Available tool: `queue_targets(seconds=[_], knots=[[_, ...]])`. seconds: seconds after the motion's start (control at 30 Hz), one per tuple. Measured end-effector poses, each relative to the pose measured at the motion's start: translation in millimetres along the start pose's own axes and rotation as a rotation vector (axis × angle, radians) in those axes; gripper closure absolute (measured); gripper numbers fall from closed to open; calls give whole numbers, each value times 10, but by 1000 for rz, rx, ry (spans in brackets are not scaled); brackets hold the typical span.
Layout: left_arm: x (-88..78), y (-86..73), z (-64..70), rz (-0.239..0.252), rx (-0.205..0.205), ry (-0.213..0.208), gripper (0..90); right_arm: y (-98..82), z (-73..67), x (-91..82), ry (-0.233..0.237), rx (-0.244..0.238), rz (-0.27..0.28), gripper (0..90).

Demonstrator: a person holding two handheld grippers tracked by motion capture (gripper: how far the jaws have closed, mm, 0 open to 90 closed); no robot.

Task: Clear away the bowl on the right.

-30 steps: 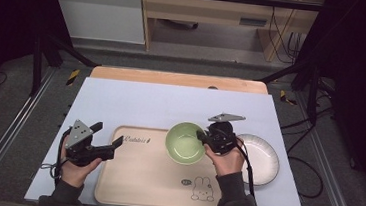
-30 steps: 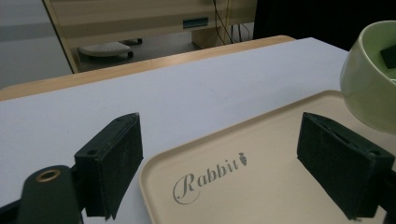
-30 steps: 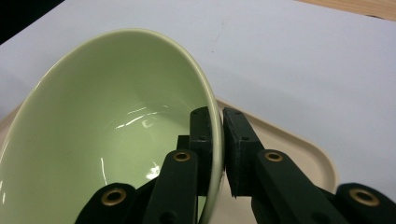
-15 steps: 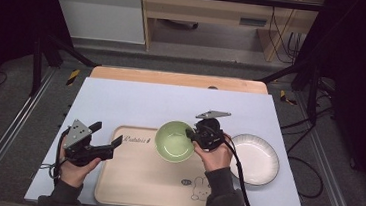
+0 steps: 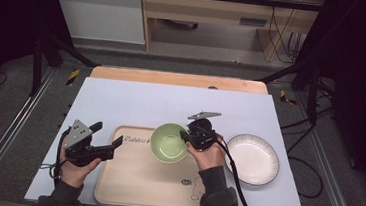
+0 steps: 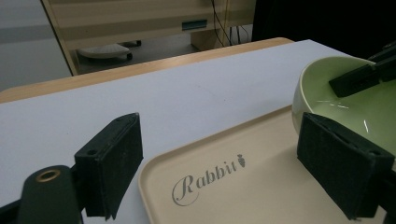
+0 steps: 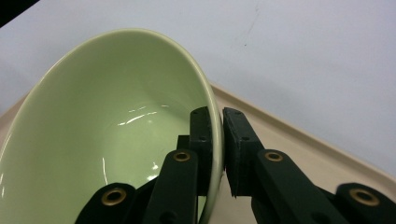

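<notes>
Green bowl (image 5: 169,142) rim clamped, right tongs (image 5: 186,135)

High view overhead; gripper views close, sharing green bowl (image 5: 169,142)

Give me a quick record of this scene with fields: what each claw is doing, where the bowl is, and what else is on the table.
right claw: shut on the rim of the green bowl
left claw: open, holds nothing, over the tray's left end
bowl: over the tray, tilted
plate: white, on the mat right of the tray
tray print: "Rabbit"
</notes>
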State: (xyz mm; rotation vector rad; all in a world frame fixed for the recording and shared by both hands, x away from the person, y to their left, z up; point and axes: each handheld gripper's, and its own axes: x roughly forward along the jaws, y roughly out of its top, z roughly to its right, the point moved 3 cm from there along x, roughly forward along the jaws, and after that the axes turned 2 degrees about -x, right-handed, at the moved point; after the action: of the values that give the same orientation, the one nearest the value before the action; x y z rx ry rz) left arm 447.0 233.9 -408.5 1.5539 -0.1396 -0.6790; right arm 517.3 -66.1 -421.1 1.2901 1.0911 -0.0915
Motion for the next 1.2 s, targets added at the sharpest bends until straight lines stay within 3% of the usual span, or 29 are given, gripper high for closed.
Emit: queue_targets(seconds=[0.47,1.2], knots=[[-3,1,1,-1,3,-2,139,-41,-12,186,0,14,-45,828],[9,-7,1,-4,2,-2,139,-96,6,334,5,19,-79,827]])
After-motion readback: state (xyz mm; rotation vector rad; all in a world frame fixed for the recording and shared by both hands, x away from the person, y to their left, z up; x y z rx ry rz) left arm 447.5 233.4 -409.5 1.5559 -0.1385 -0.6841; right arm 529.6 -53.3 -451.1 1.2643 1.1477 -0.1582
